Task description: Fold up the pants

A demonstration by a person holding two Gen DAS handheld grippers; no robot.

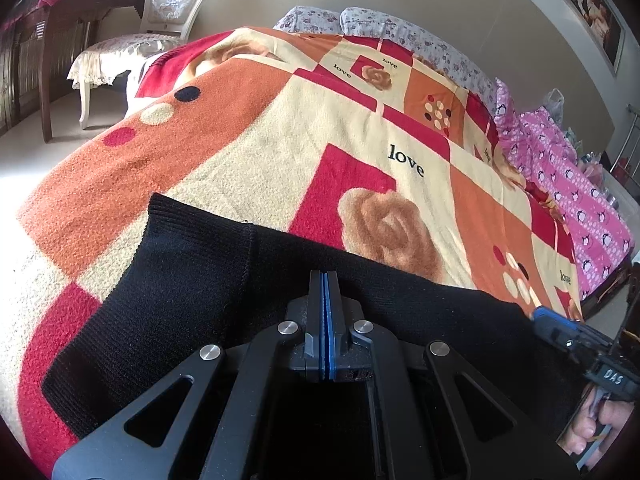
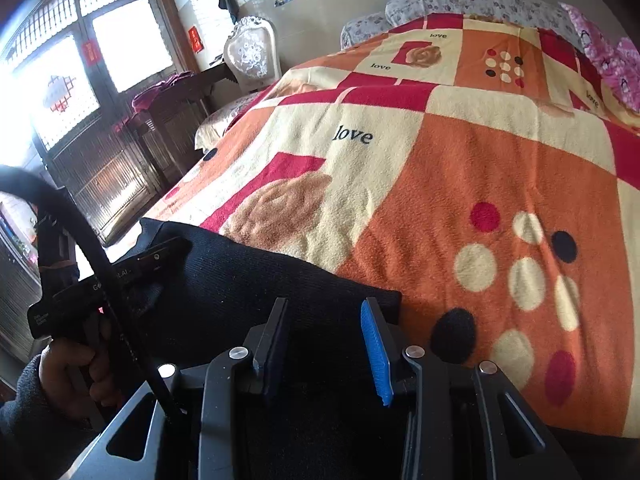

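The bed (image 1: 248,152), under an orange, red and cream blanket (image 2: 460,168), stretches wide and bare ahead of both hand-held grippers. The black pants (image 1: 192,288) lie along its near edge, their ribbed hem reaching out ahead-left of the left hand-held gripper (image 1: 325,280), their right edge ending just beyond the right hand-held gripper (image 2: 326,312). The left one's fingers are pressed together above the fabric, nothing visibly between them; the right one's stand parted over the cloth, clamping nothing.

Both wrist views close over blanket (image 1: 240,152)
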